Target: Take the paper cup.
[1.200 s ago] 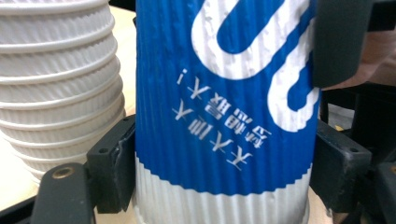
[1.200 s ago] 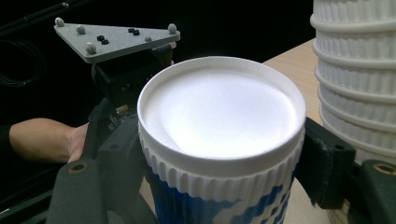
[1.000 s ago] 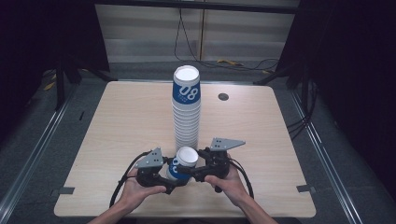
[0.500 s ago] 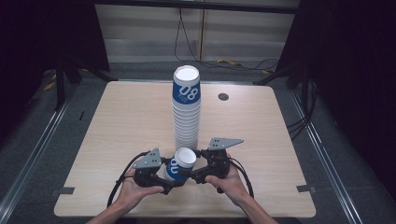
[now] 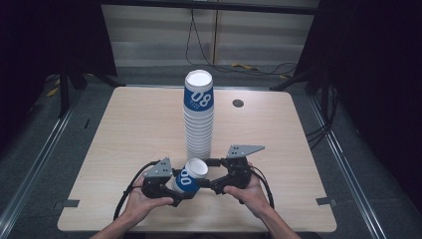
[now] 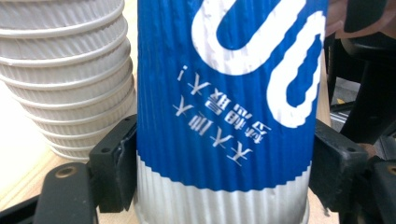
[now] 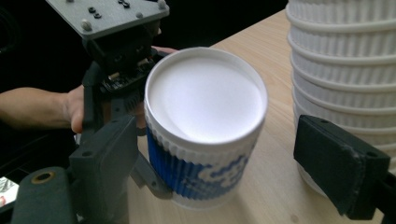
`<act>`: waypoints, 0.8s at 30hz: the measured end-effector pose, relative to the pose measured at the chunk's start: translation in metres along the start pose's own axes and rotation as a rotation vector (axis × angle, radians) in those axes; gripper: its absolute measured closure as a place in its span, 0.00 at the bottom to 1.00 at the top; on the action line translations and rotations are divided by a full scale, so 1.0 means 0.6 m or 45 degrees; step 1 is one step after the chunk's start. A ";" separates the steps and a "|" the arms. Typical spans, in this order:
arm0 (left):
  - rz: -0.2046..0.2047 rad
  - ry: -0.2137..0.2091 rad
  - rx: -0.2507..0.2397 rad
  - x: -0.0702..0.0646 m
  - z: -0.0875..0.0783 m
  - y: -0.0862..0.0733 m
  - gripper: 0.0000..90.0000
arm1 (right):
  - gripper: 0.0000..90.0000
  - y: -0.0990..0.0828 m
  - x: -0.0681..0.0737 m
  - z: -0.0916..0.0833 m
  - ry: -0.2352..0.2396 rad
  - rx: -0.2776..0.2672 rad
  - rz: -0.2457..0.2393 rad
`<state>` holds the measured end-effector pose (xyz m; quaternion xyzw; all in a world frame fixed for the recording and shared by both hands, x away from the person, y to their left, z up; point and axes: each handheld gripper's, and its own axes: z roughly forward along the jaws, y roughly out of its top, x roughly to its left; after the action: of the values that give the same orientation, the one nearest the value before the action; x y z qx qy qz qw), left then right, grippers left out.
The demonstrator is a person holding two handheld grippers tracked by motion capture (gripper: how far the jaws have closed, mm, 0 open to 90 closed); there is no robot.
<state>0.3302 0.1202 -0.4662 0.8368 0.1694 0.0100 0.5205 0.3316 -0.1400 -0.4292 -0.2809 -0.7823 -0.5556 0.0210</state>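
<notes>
A tall stack of white ribbed paper cups point(image 5: 199, 124), topped by a blue "08" cup, stands mid-table. It also rises at the left of the left gripper view point(image 6: 65, 74) and the right of the right gripper view point(image 7: 345, 60). Just in front of it, a single blue-and-white cup point(image 5: 189, 177) is held tilted, with my left gripper point(image 5: 183, 185) shut on its ribbed wall point(image 6: 224, 116); both jaws press its sides. My right gripper point(image 5: 215, 185) faces the cup's white round end point(image 7: 205, 98) with its jaws wide open, the right jaw apart from the cup.
The wooden table point(image 5: 124, 129) has a small dark round disc point(image 5: 238, 103) at the back right. Both hands work near the front edge. The floor behind the table carries cables, and dark stands flank it.
The held cup and my left gripper have drifted slightly left and toward the person. The right gripper has barely moved.
</notes>
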 end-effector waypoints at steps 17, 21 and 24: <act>0.001 0.014 0.096 0.005 -0.017 0.007 0.26 | 0.16 0.010 -0.003 -0.015 -0.023 0.178 -0.082; 0.008 0.010 0.119 0.005 -0.015 0.007 0.26 | 0.16 0.009 -0.002 -0.014 -0.028 0.219 -0.092; 0.012 0.009 0.139 0.005 -0.014 0.006 0.26 | 0.18 0.012 -0.001 -0.008 -0.033 0.254 -0.118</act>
<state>0.3323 0.1267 -0.4599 0.8646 0.1677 0.0061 0.4736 0.3339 -0.1431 -0.4216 -0.2483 -0.8459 -0.4718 0.0131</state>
